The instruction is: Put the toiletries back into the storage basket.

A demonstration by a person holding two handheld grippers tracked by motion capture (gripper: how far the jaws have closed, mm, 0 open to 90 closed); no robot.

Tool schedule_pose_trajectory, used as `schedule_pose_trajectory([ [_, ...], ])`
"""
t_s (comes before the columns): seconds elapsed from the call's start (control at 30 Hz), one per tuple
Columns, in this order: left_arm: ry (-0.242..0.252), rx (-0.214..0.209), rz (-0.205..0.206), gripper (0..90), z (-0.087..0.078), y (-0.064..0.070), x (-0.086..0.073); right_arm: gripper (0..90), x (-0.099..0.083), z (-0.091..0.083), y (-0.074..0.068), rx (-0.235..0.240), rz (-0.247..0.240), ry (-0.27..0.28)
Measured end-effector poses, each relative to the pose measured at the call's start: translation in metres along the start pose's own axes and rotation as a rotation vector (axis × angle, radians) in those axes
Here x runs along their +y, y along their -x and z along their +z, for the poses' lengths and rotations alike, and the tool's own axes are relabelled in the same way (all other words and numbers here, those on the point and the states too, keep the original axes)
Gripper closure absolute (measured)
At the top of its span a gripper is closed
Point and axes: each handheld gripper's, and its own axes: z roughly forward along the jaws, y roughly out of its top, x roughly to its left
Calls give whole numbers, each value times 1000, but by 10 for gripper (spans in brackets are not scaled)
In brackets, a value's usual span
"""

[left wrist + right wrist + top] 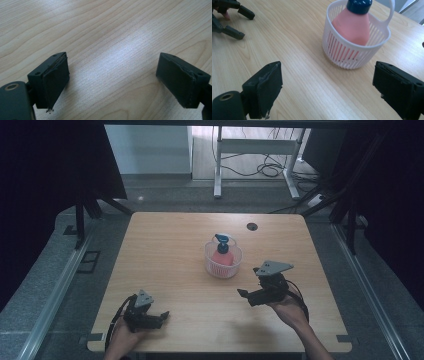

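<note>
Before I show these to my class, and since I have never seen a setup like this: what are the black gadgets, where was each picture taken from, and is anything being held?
No robot here: a person holds a hand-operated tool in each hand. The high view looks down on a wooden table. The left gripper sits near the front left edge, the right gripper at the front right. The other two pictures come from cameras riding on those tools, looking along their black jaws.

A white slatted basket stands near the table's middle, holding a pink bottle with a dark blue cap. The right gripper view faces it.

Both pairs of jaws stand wide apart with bare wood between them, so nothing is held.
</note>
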Motion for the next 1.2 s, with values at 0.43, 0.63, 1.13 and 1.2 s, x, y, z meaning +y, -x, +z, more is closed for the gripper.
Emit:
schedule_pose_trajectory([
  [0.43,0,1,-3,111,0,0,0,53,-25,-7,-1,-10,30,-14],
  [0.63,-2,0,-1,111,0,0,0,52,-38,-8,-2,-19,41,-20],
  [1.13,-1,1,-4,111,0,1,0,56,-74,-1,-5,-48,75,-35],
  [1.2,-1,1,-4,110,0,1,0,57,-79,1,-5,-58,76,-40],
])
